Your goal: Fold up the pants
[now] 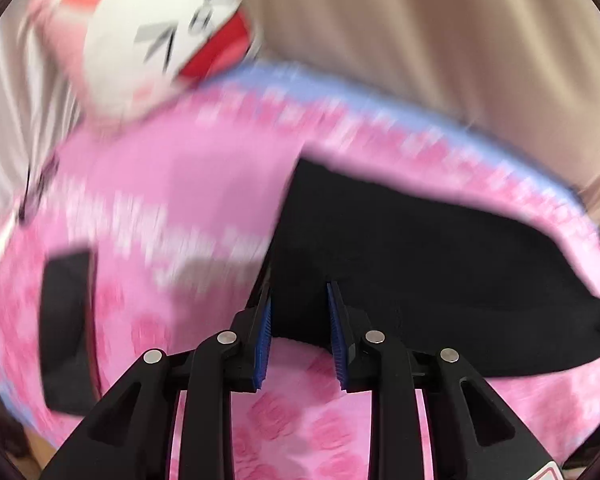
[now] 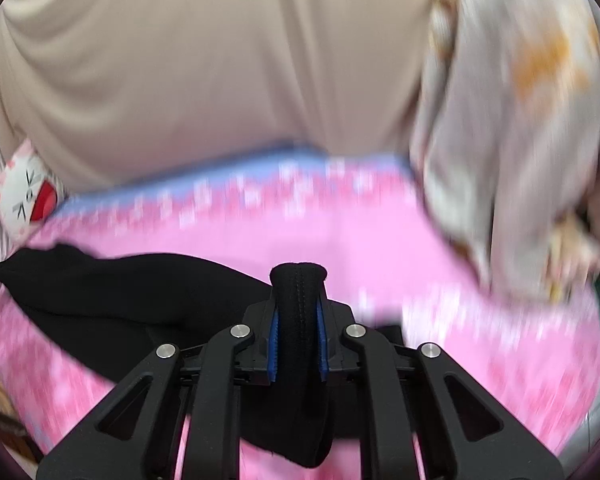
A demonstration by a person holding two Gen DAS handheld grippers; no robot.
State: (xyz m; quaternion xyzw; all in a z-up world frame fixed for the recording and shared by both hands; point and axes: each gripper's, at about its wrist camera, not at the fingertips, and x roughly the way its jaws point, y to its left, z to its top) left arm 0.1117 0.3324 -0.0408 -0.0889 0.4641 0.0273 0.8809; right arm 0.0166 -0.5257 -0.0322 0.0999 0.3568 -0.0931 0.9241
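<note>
So the black pants (image 1: 440,248) are spread across a pink flower-print bed cover (image 1: 172,184), which gives a flat soft surface to fold on. The beige curtain (image 2: 204,80) hangs behind, and a white cat plushie (image 1: 160,36) sits off at the far edge, out of the way. The right gripper (image 2: 299,340) has its fingers clamped on a thick stitched hem of the pants, lifted up, probably to carry that end over. The left gripper (image 1: 300,320) fingers sit narrow with black fabric bunched between them; can't tell if they actually pinch it.
</note>
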